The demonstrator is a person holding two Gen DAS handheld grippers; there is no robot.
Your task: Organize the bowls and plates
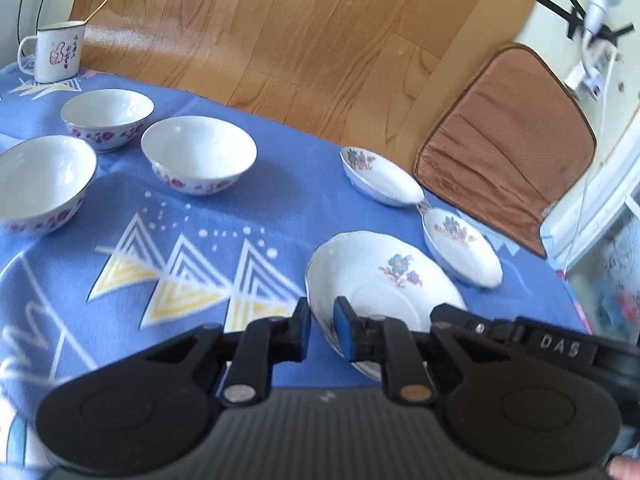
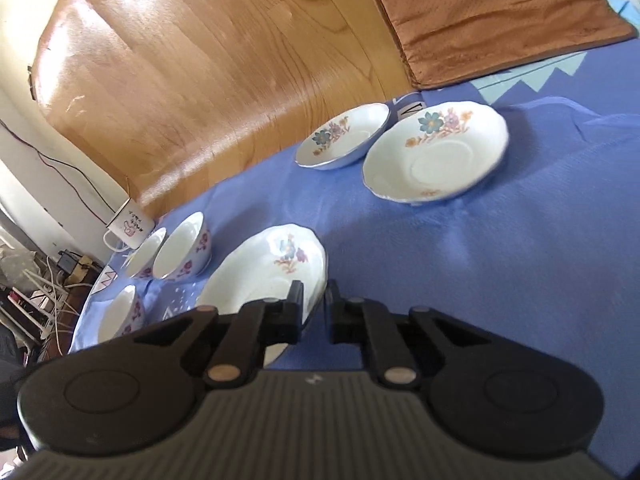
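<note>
Three white bowls with purple flowers stand on the blue cloth: far [image 1: 107,117], middle [image 1: 199,153] and left [image 1: 42,182]. Three white floral plates lie to the right: a near one [image 1: 384,280], a middle one [image 1: 462,246] and a far one [image 1: 380,176]. My left gripper [image 1: 322,326] straddles the near plate's left rim, jaws narrowly open. In the right wrist view my right gripper [image 2: 314,306] straddles the right rim of the same near plate [image 2: 264,276], jaws narrowly apart. The two other plates [image 2: 436,152] [image 2: 344,136] lie beyond, the bowls [image 2: 182,246] to the left.
An enamel mug [image 1: 56,52] with a stick in it stands at the cloth's far left corner. A brown cushion [image 1: 508,140] lies beyond the plates at the far right. Wooden floor [image 1: 280,32] lies past the table edge. The right gripper's body [image 1: 560,344] shows beside the left one.
</note>
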